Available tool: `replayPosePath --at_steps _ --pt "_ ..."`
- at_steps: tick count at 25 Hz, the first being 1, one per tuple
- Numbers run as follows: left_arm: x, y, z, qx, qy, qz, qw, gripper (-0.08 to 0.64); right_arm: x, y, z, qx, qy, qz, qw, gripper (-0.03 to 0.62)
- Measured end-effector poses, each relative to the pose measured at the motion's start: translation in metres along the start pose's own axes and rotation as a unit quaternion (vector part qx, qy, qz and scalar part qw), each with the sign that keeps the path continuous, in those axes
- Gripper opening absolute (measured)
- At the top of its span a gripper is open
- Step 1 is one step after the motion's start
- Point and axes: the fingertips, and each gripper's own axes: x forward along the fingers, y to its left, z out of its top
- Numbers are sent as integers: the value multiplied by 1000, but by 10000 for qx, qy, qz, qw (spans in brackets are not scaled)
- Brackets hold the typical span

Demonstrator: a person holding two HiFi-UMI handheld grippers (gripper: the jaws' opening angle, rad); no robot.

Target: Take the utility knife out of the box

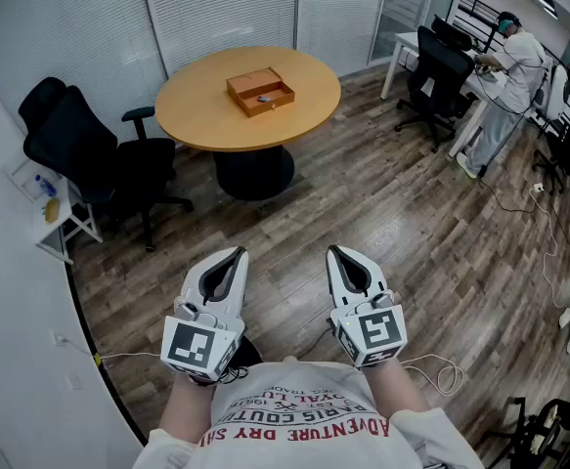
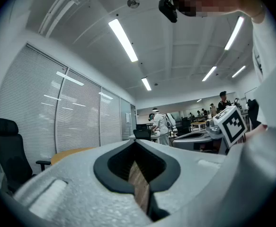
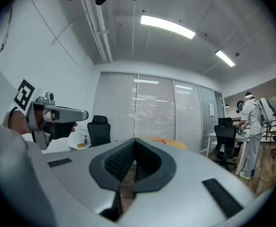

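An open wooden box [image 1: 260, 91] sits on the round wooden table [image 1: 197, 130] far ahead across the room. A small dark object lies in its front half, too small to identify. My left gripper [image 1: 234, 254] and right gripper [image 1: 335, 250] hang side by side close to my body, well short of the table, both pointing level toward it. Both are shut with nothing between the jaws. In the left gripper view the left gripper [image 2: 135, 143] has its tips meeting. The right gripper [image 3: 135, 141] looks the same in its own view, with the table edge [image 3: 171, 144] just beyond.
Two black office chairs [image 1: 89, 154] stand left of the table beside a white shelf [image 1: 50, 208]. At the back right a person [image 1: 509, 76] works at a desk with another black chair [image 1: 441, 66]. Cables [image 1: 441, 369] lie on the wood floor near my right side.
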Motion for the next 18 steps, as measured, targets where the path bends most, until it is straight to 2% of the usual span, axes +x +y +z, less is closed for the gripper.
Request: replayPosePath --at_steps 7,11,18 --pt "0 -1 1 -43 -17 15 10000 -6 0 -2 1 -49 -17 13 10000 8" --pt "3 -4 -4 -118 22 -8 9999 -6 -1 -3 -4 220 11 113 9997 8" --pt "11 -11 -18 -169 155 -133 9996 -5 1 -17 -27 607 279 5 9978 8"
